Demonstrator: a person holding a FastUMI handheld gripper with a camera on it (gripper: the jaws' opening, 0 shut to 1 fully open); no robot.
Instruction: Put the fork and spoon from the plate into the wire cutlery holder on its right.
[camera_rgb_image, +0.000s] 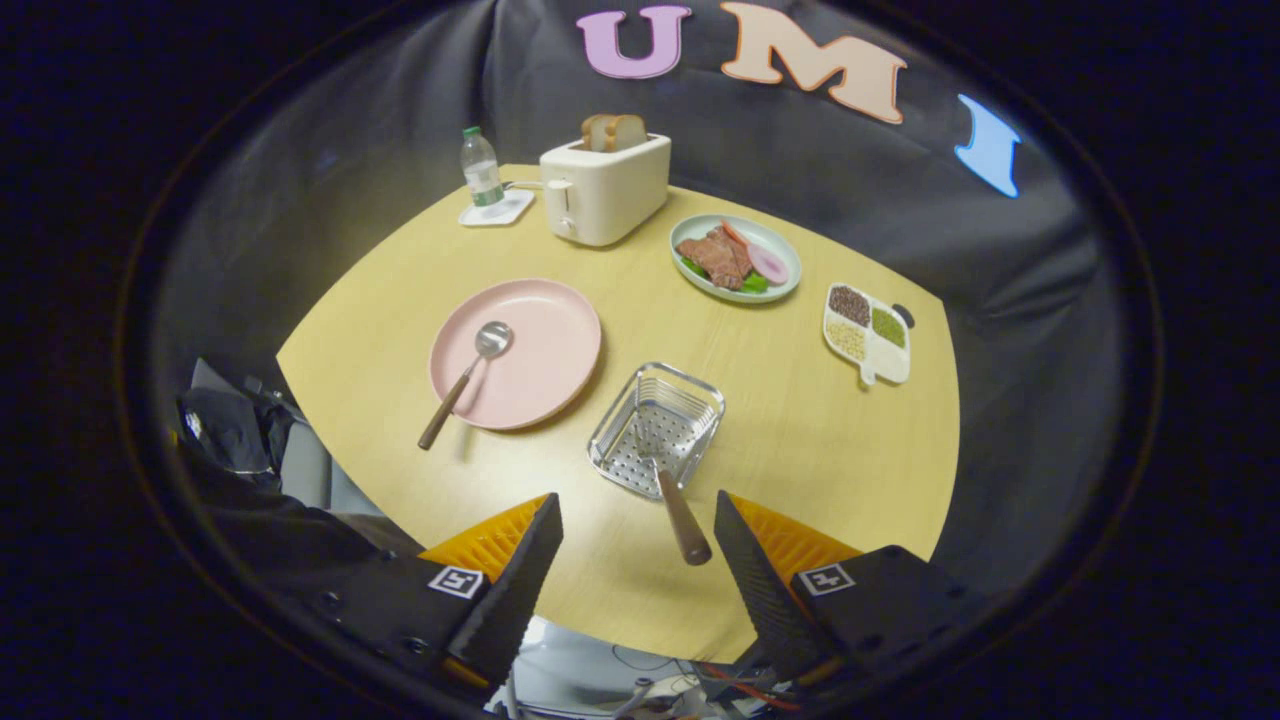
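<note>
A pink plate (545, 350) lies on the round wooden table, well beyond my left finger. A spoon (470, 378) with a brown handle rests on it, its handle sticking out over the plate's near-left rim. To the plate's right stands the wire cutlery holder (657, 428). The fork (680, 515) sits in it, head down inside the holder, its brown handle leaning out toward me between my fingers. My gripper (632, 545) is open, and neither finger touches the handle.
At the back of the table stand a cream toaster (603, 188) with bread, and a water bottle (481, 170) on a small tray. A plate of food (737, 257) and a divided dish of grains (866, 332) sit to the right. The table's near edge (600, 610) lies under my fingers.
</note>
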